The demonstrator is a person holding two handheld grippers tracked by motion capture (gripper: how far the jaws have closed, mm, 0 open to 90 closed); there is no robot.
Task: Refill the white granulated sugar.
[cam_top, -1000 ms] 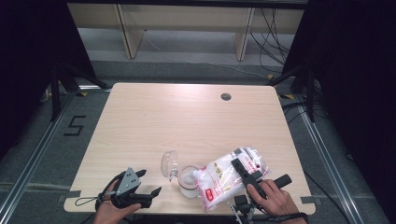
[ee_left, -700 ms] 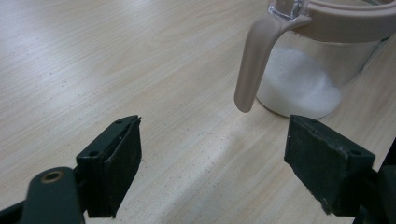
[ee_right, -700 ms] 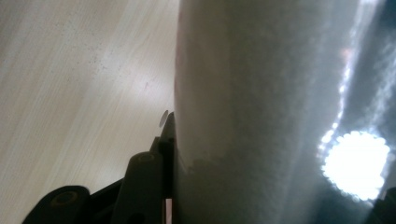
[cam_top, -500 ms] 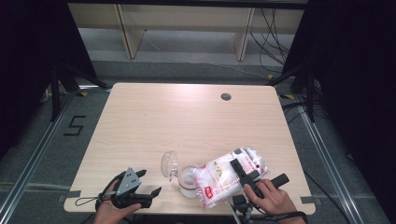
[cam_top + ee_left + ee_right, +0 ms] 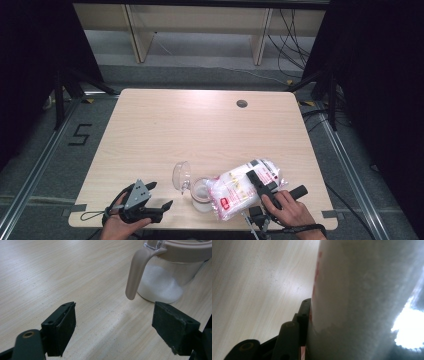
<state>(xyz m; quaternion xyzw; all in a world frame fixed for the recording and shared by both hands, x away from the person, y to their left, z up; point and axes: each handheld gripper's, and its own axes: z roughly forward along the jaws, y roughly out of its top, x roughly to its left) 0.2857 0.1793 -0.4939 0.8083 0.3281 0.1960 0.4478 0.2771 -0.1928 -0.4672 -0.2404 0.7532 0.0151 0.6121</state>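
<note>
A: Seen from the high view, how many things lie on the worktop?

B: Two. One clear jar with a pale rim and its clear lid hinged open, standing near the front edge, and one plastic bag of white grains with a red mark, tilted with its lower end over the jar's mouth. There is also one dark round hole in the far part of the board.

A: And the tools?

B: Two, one per hand. The right tool is clamped on the bag's upper part, with the right hand behind it. The left tool lies low at the front left corner in the left hand, apart from the jar, gripping nothing.

A: What does the left gripper view give?

B: Its two black jaws stand wide apart over bare wood, nothing between them. Just beyond is the one jar, one heap of white grains at its bottom, and one beige handle hanging down from the rim.

A: The right gripper view?

B: One jaw is visible, pressed flat against the bag, which is close and blurred. The other jaw is hidden behind the bag. Worktop shows at the left.
</note>
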